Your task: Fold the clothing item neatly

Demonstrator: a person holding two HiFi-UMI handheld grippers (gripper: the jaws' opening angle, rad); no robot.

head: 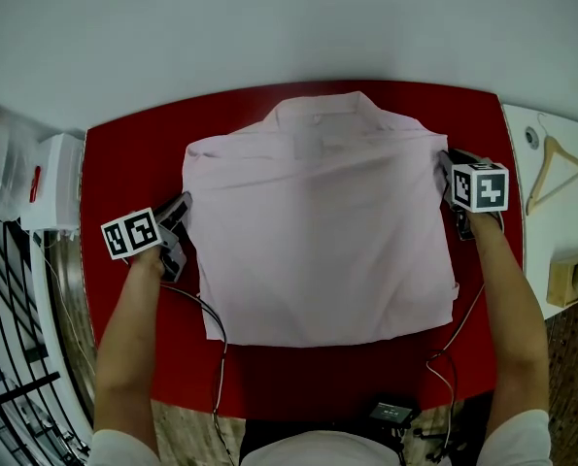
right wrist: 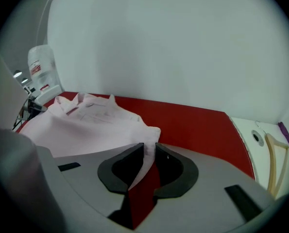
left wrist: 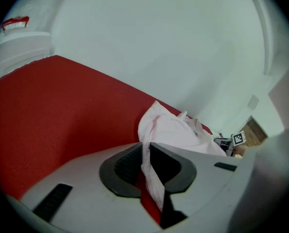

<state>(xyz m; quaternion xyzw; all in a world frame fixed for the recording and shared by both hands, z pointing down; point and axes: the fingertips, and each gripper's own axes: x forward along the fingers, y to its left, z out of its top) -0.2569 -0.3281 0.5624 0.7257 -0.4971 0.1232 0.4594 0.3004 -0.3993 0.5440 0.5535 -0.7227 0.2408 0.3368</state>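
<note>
Pinching the pink shirt [head: 318, 231] (flat on red table [head: 123, 163]), left gripper [head: 182, 212] and right gripper [head: 447, 168] hold opposite edges.

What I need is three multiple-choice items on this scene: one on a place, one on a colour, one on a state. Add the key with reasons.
1. Where does the wooden hanger lie? A on a chair; B on the white surface right of the table; C on the floor.
2. What colour is the table under the shirt? A blue; B red; C green.
3. What is the left gripper's state? A open and empty; B out of view; C shut on the shirt's edge.
Key: 1 B, it lies beyond the table's right edge; 2 B, red shows round the shirt; 3 C, pink cloth is pinched between its jaws.
</note>
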